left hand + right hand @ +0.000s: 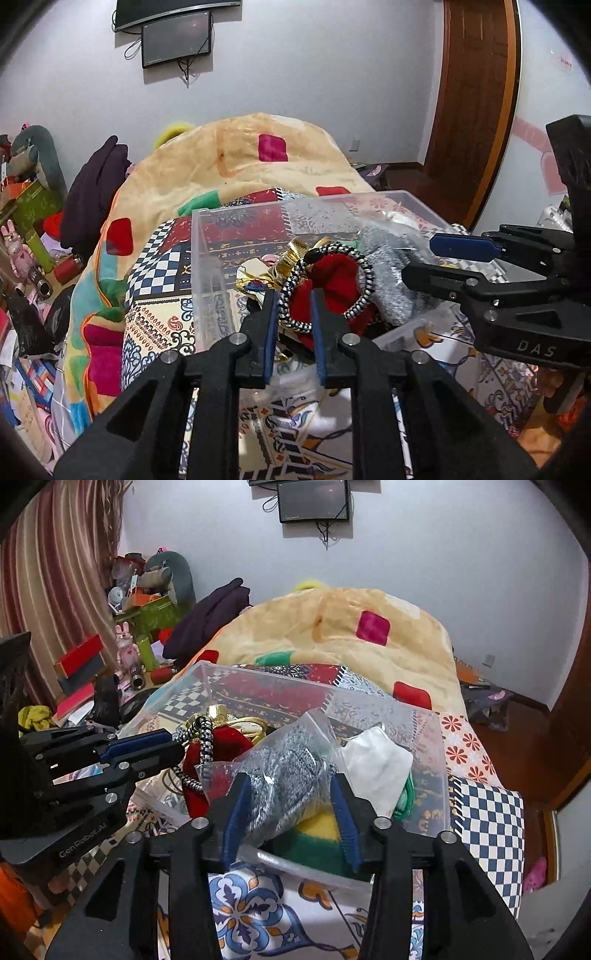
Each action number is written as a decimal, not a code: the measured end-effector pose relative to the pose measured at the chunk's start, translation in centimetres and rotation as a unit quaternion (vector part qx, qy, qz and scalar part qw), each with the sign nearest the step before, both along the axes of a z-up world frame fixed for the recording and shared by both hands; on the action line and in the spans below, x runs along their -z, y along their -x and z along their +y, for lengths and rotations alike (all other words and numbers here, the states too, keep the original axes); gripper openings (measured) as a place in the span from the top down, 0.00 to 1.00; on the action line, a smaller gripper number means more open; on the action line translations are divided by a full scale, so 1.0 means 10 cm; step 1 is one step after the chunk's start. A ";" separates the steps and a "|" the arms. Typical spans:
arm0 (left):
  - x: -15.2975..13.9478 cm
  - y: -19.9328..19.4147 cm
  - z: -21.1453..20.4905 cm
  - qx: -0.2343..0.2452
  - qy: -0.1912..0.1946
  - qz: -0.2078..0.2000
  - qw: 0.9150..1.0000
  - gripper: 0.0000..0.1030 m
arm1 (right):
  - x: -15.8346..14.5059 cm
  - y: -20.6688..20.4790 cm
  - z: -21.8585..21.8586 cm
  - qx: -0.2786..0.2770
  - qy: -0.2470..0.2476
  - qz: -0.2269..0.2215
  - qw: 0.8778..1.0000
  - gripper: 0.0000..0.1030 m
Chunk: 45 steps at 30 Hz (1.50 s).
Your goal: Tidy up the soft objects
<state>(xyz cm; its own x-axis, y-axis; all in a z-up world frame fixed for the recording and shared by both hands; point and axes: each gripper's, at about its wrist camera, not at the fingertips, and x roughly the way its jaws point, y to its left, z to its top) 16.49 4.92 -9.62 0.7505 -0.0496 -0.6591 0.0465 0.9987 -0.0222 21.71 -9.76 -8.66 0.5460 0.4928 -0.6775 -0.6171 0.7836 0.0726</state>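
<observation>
A clear plastic box (207, 258) stands on the patterned bed; it also shows in the right wrist view (424, 775). Inside lie a red velvet pouch (336, 273), a black-and-white cord loop (362, 273), gold ribbon (295, 254) and a bagged grey knit item (391, 291). My left gripper (293, 306) is shut on the black-and-white cord with the red pouch behind it. My right gripper (291, 794) is open around the bagged grey knit (284, 775), above a yellow-green sponge (317, 834). A white cloth (376, 764) lies beside it.
A folded beige blanket (258, 162) with coloured squares lies behind the box. A checkered notebook (487, 823) sits right of the box. A cluttered shelf with toys and boxes (140, 627) stands at left. A wooden door (472, 92) is at right.
</observation>
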 end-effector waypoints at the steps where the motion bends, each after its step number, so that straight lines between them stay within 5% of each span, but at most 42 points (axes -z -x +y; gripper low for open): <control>1: -0.04 0.04 0.00 0.000 0.001 -0.003 1.000 0.82 | -0.03 0.02 0.00 -0.001 -0.001 -0.003 1.000 0.59; 7: -0.35 0.30 -0.01 -0.002 0.017 -0.039 0.999 0.81 | -0.29 0.20 -0.11 -0.007 -0.018 -0.032 0.999 0.59; 11: -0.61 0.52 -0.03 -0.005 0.029 -0.076 0.997 0.66 | -0.52 0.39 -0.24 -0.004 -0.039 -0.061 0.997 0.58; 15: -0.83 0.75 -0.09 -0.007 0.026 -0.112 0.993 0.62 | -0.70 0.56 -0.37 0.000 -0.063 -0.079 0.995 0.57; 21: -1.01 1.05 -0.19 -0.009 0.025 -0.158 0.987 0.45 | -0.92 0.85 -0.58 0.009 -0.102 -0.120 0.987 0.36; 35: -1.04 1.33 -0.30 -0.029 0.013 -0.207 0.978 0.04 | -0.94 1.06 -0.73 0.029 -0.132 -0.171 0.976 0.06; 45: -0.98 1.33 -0.31 -0.034 0.005 -0.208 0.978 0.01 | -0.91 1.17 -0.76 0.033 -0.129 -0.194 0.972 0.00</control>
<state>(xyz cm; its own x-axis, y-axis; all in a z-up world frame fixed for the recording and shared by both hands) 3.22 1.86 0.20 0.9552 0.0052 -0.2960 -0.0135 0.9996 -0.0258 9.98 -17.37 0.48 0.7715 0.5748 -0.2729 -0.5869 0.8085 0.0437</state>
